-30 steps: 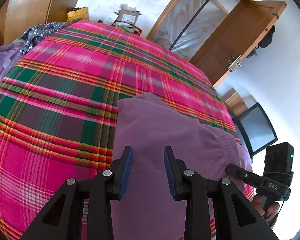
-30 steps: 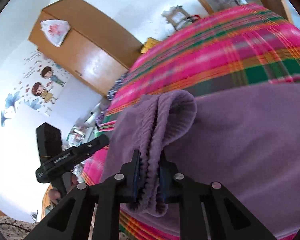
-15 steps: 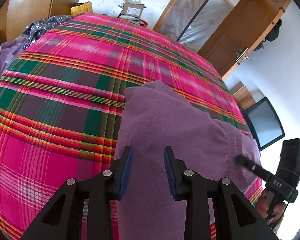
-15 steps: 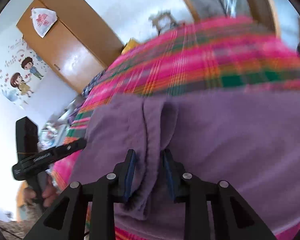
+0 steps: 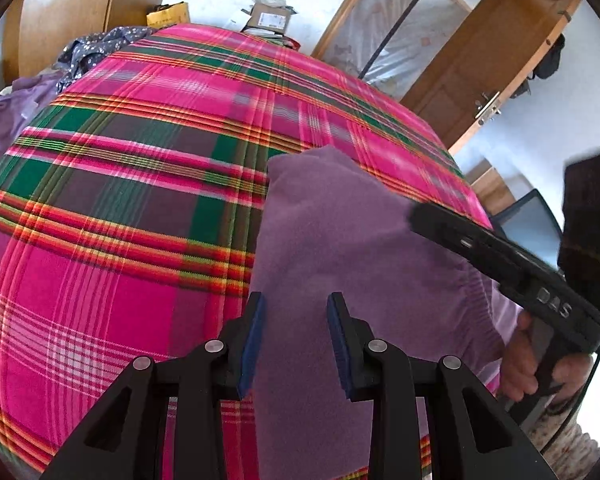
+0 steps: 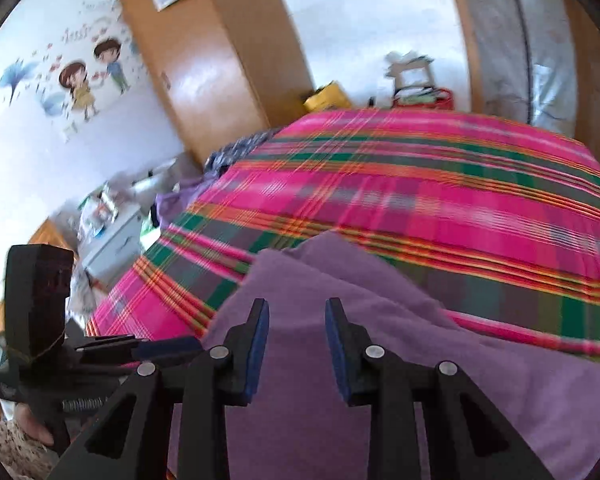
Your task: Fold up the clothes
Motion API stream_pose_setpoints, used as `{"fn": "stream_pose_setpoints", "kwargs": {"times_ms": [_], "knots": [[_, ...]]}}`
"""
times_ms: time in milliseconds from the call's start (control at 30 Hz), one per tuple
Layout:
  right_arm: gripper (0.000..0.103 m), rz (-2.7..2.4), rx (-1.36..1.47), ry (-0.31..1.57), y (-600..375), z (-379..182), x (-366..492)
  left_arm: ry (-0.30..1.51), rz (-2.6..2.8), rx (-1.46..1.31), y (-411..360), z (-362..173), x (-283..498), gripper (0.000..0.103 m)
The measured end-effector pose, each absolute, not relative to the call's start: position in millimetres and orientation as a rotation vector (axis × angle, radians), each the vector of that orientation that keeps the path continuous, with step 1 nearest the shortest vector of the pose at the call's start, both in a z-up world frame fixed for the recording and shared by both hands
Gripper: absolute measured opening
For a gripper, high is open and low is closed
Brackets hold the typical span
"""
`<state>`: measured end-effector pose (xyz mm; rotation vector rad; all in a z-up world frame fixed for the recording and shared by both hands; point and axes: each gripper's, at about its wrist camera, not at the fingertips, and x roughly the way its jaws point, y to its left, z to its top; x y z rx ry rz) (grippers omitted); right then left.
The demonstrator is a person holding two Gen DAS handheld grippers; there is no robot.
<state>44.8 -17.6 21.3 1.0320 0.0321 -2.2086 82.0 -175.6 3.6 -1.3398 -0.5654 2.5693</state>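
Plaid bed [image 5: 120, 208]: garment [image 5: 340, 240] seemingly below (gaping) claws [image 5: 296, 340].

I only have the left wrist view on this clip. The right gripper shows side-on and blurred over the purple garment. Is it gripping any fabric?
Observer: No. In the right wrist view the right gripper has its jaws apart, with the purple garment lying flat below them, not pinched.
Reviewer: What is on the wall to the left of the wooden wardrobe? My view cuts that off.
Observer: A cartoon sticker of two children.
Reviewer: Anything standing beside the bed on that side?
Observer: A small white cabinet with clutter on top, too blurred to identify.
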Motion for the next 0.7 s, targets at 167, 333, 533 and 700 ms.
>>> {"fn": "stream_pose_setpoints", "kwargs": {"times_ms": [167,333,533,700], "knots": [[0.030,-2.200,1.158,0.157,-56,5,29,-0.582,2.559,-1.338,-180,0,88,0.033],[0.030,-2.239,1.226,0.281,-82,-8,17,-0.599,2.540,-1.351,-184,-5,89,0.033],[0.030,-2.260,1.294,0.284,-87,-13,7,-0.596,2.520,-1.336,-184,-7,90,0.033],[0.030,-2.269,1.307,0.225,-82,-12,6,-0.598,2.499,-1.332,-186,-7,97,0.033]]}}
